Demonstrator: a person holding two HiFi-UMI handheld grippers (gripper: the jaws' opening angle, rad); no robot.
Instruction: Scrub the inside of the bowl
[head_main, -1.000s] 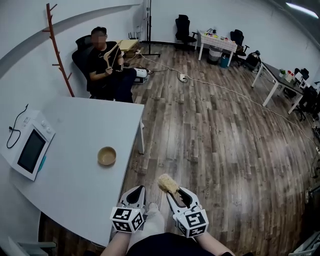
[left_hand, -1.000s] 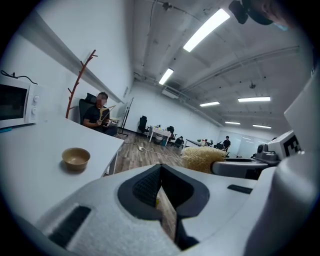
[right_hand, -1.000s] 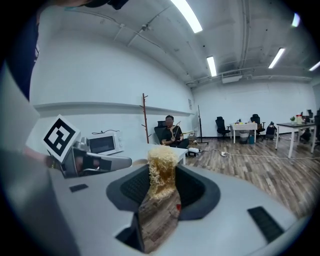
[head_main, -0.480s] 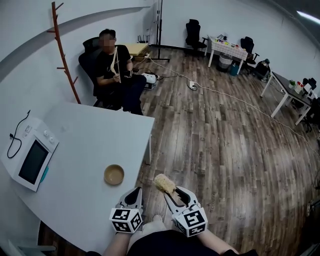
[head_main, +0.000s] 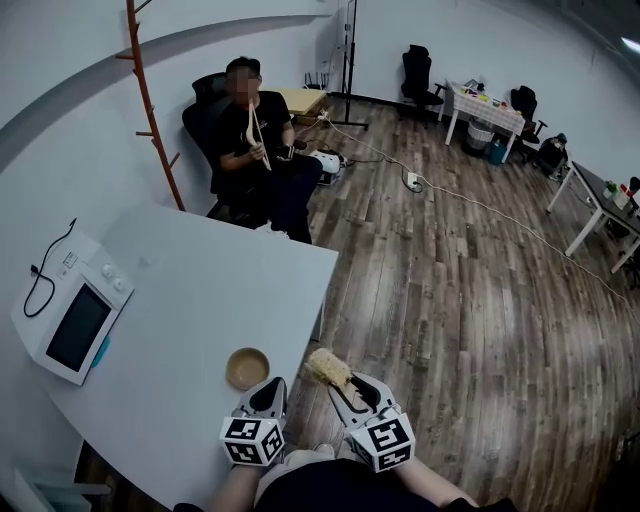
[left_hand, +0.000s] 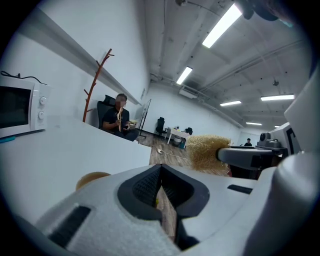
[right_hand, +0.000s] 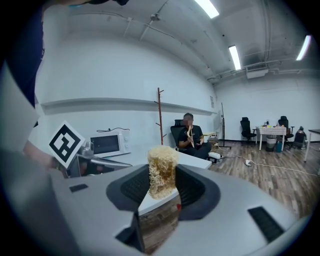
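**At the table's floor-side edge: one bowl, one scrubber, two grippers**

On the white table (head_main: 180, 290), the largest thing is a single white microwave (head_main: 72, 320). It sits at the table's wall side, well away from the edge that faces the wood floor. Past the table's far corner one person (head_main: 255, 130) sits in a black chair, with one red-brown coat stand (head_main: 152, 110) against the wall close by.

Two grippers are held at the table's near end. The left gripper (head_main: 270, 385) sits over the table's floor-side edge. Its own view shows its jaws (left_hand: 160, 185) pressed together with nothing between them. The right gripper (head_main: 352, 388) is just off that same edge, over the floor, and its jaws are clamped on the scrubber (right_hand: 162, 170).

One wooden bowl (head_main: 247, 368) stands upright on the table, mouth up, close to the floor-side edge. It lies just beyond the left gripper's tips, though I cannot tell whether they touch it.

One straw-coloured scrubber (head_main: 328, 367) sticks out from the right gripper's jaws. Its long axis runs along the jaws, with the bristly free end pointing forward and angled toward the table. It stays off the table's edge and apart from the bowl.
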